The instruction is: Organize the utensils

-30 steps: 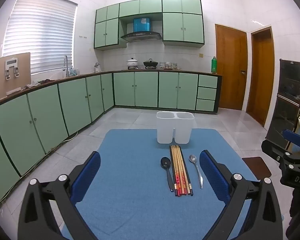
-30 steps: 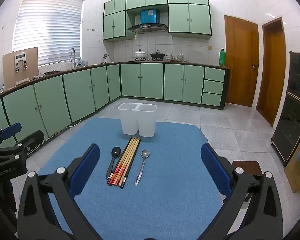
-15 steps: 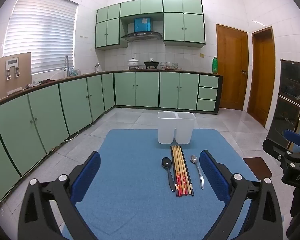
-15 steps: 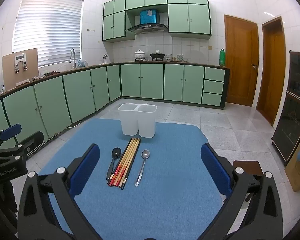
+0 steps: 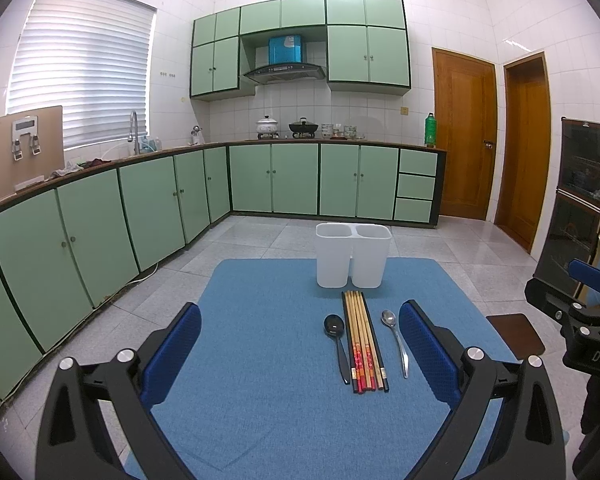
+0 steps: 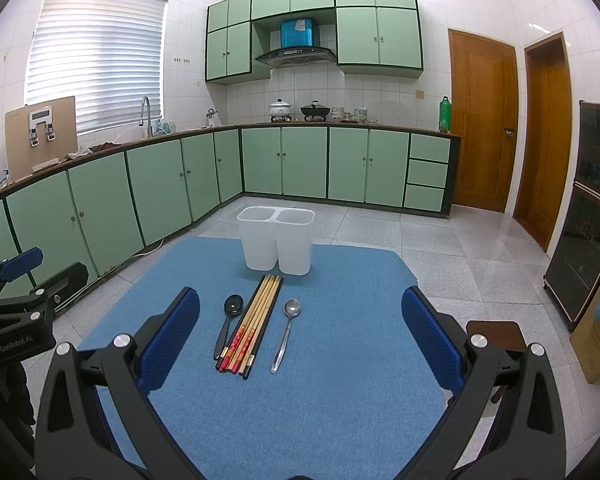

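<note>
A white two-compartment holder (image 5: 353,255) (image 6: 277,245) stands empty at the far side of a blue mat (image 5: 260,400) (image 6: 340,380). In front of it lie a black spoon (image 5: 337,342) (image 6: 229,323), a bundle of chopsticks (image 5: 363,340) (image 6: 253,322) and a metal spoon (image 5: 396,340) (image 6: 286,332), side by side. My left gripper (image 5: 300,356) is open and empty, held above the mat with the utensils near its right finger. My right gripper (image 6: 300,350) is open and empty, with the utensils between its fingers, nearer the left one.
The mat covers a table in a kitchen with green cabinets (image 5: 100,232) along the left and back. Wooden doors (image 5: 464,136) and a dark cabinet (image 5: 580,208) stand at the right. A brown stool (image 6: 496,332) sits beside the table's right edge.
Both views are almost the same. The left gripper has drifted very slightly left, so the utensils sit a touch further right in its view.
</note>
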A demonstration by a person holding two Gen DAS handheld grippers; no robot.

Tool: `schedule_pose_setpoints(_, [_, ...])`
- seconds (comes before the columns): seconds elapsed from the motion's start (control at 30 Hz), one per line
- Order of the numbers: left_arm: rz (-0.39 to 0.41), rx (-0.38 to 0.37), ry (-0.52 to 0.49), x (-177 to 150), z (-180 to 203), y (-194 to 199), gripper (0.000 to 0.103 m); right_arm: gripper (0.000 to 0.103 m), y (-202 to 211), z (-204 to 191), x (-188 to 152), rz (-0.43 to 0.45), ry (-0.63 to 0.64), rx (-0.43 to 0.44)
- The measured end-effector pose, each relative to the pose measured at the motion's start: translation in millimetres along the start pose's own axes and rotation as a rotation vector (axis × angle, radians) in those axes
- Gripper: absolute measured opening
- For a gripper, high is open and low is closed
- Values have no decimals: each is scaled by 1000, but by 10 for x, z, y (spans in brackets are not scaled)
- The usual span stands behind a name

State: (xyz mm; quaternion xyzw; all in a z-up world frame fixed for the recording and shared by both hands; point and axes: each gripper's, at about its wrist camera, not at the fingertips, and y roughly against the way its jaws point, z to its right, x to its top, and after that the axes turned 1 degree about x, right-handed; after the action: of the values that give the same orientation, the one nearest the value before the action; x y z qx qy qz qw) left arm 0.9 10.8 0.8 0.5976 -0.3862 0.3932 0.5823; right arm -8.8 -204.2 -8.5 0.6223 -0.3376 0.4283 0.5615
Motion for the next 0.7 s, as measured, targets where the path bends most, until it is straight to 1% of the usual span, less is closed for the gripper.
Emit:
schedule_pose_setpoints(0.4, [-2,5,-3,-3,-103,-32,97,98,-2,4,16,-4,-1,1])
schedule_pose_setpoints(0.43, [0,3,-1,-4,-21,-9,97,98,-4,19,20,-4,-1,1])
schedule_pose_setpoints(0.7, [-1,4,-2,-7,-42,-15,97,98,1,-9,7,-6,-2,0])
